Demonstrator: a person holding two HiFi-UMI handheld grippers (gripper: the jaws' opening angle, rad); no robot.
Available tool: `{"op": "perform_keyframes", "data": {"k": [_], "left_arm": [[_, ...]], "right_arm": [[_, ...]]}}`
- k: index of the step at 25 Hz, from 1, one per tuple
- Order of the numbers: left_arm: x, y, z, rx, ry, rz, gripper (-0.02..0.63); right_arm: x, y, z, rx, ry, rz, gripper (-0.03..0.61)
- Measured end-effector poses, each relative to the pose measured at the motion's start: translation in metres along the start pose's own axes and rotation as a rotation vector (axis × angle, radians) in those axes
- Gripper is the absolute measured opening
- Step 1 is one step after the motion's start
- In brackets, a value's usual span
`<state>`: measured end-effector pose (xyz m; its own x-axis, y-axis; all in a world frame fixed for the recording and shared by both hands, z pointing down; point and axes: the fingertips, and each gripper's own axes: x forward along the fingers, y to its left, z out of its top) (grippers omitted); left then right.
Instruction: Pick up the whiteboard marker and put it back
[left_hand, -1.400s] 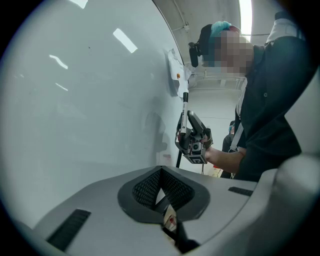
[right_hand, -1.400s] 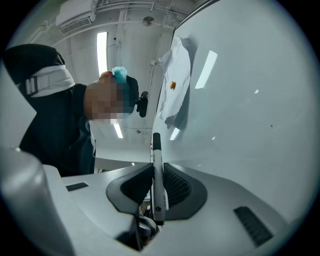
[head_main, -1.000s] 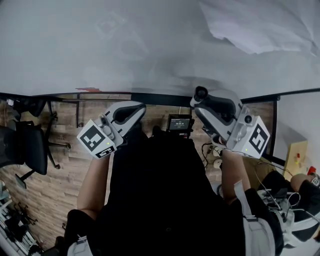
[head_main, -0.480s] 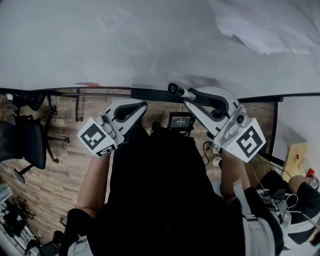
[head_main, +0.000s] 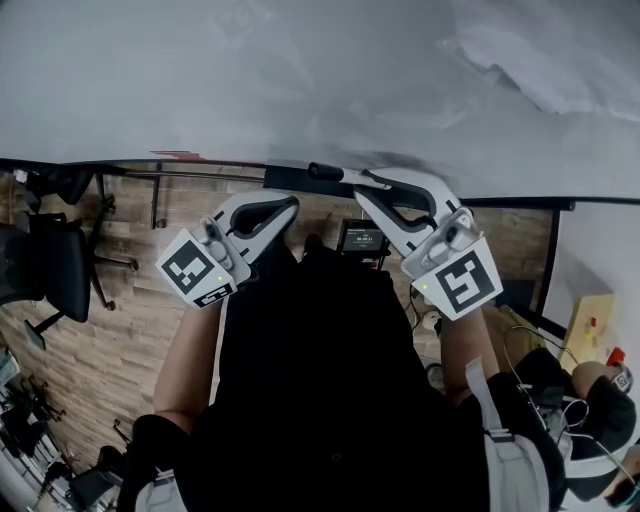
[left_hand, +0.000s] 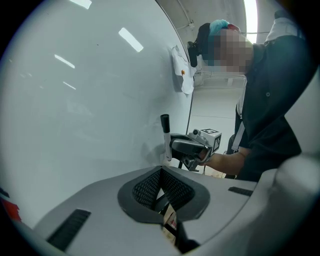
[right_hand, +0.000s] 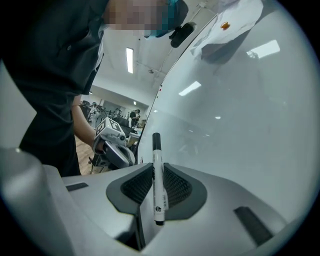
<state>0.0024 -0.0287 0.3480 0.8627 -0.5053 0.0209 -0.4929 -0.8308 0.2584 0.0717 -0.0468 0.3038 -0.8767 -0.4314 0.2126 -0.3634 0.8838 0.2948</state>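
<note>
Head camera looks steeply down past the left gripper and right gripper to the whiteboard edge; each gripper camera peers closely along its jaws, sharing whiteboard and opposite gripper.

White black-capped whiteboard marker, clamped lengthwise

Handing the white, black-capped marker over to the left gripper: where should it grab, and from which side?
Take the capped upper stretch of the white whiteboard marker, which stands clear above the right gripper. Its middle barrel is clamped, so come in sideways from where the left gripper sits, opened jaws across the shaft.
</note>
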Motion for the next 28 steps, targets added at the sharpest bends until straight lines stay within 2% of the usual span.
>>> {"op": "perform_keyframes", "data": {"k": [6, 11, 16, 20, 25, 28], "left_arm": [[-0.002, -0.001, -0.008, -0.009, 0.013, 0.016, 0.012], [-0.001, -0.001, -0.013, -0.014, 0.019, 0.026, 0.011], [0.004, -0.003, -0.014, -0.014, 0.018, 0.030, 0.012], [0.006, -0.003, -0.016, -0.011, 0.022, 0.034, 0.011], [0.004, -0.002, -0.019, -0.014, 0.028, 0.036, 0.011], [0.004, -0.005, -0.022, -0.018, 0.035, 0.035, 0.012]], "right_arm": [[0.009, 0.004, -0.051, -0.057, 0.152, 0.017, 0.074], [0.018, 0.007, -0.081, -0.095, 0.219, 0.029, 0.074], [0.023, 0.014, -0.107, -0.057, 0.248, 0.061, 0.074], [0.030, 0.028, -0.138, 0.015, 0.260, 0.092, 0.074], [0.037, 0.043, -0.187, 0.029, 0.359, 0.116, 0.074], [0.037, 0.049, -0.204, 0.037, 0.390, 0.124, 0.074]]}}
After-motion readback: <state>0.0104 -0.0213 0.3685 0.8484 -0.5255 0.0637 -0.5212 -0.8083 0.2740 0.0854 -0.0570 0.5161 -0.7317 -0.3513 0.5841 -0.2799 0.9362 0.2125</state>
